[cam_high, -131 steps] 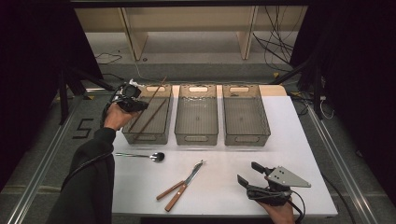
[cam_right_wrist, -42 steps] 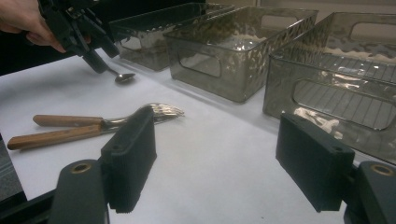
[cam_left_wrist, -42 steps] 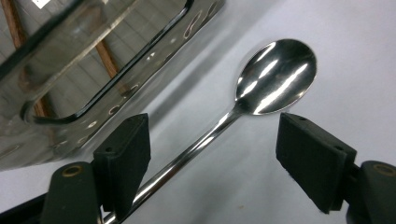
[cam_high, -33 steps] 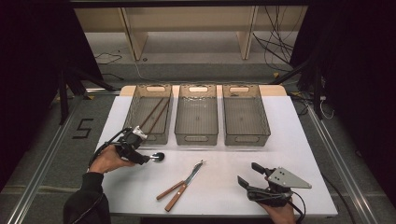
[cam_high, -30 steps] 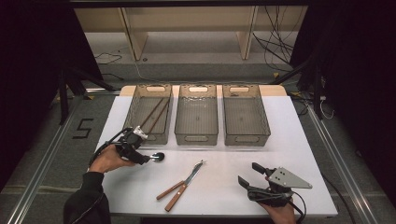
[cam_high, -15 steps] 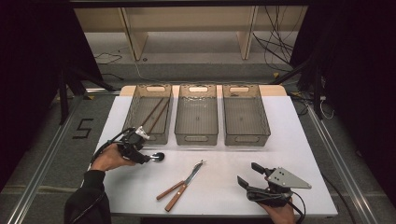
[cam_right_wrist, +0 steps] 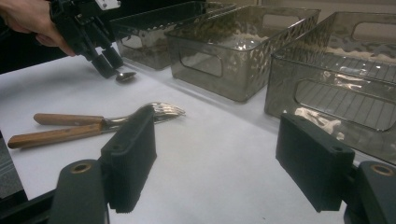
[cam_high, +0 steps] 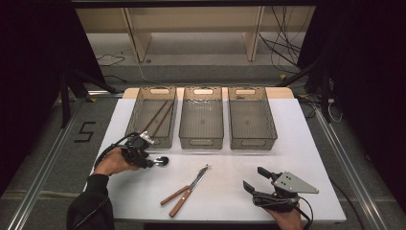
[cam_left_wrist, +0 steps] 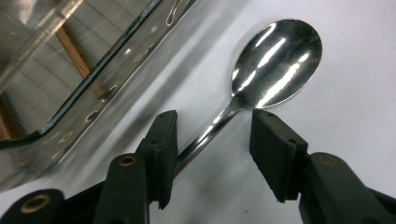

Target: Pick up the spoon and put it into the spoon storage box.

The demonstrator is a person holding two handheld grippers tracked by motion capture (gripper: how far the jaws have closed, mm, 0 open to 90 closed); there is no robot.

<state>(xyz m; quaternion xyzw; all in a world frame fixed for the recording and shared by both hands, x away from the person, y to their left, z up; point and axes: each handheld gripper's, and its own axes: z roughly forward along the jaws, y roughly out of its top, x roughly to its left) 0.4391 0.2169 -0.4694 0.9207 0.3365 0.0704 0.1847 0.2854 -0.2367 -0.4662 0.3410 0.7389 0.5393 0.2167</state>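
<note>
A shiny metal spoon (cam_left_wrist: 275, 65) lies on the white table (cam_high: 287, 158) just in front of the left bin (cam_high: 155, 141), its bowl (cam_high: 163, 161) pointing right. My left gripper (cam_high: 146, 162) (cam_left_wrist: 217, 154) is low over it, and its jaws have just been closing. They straddle the spoon's handle: the handle runs along the left pad (cam_left_wrist: 163, 144), while the right pad (cam_left_wrist: 273, 156) stands apart. My right gripper (cam_high: 253, 178) (cam_right_wrist: 219, 158) rests open near the table's front right with nothing between its pads.
Three smoky clear bins stand in a row at the back: the left one holds brown chopsticks (cam_high: 160, 115); the middle (cam_high: 202, 142) and right (cam_high: 253, 143) bins are beside it. A wooden-handled fork and knife (cam_high: 186, 189) (cam_right_wrist: 93, 123) lie at the front centre.
Since the oldest frame my left gripper came down from over the left bin to the spoon. Over the last second neither hand has visibly moved.
</note>
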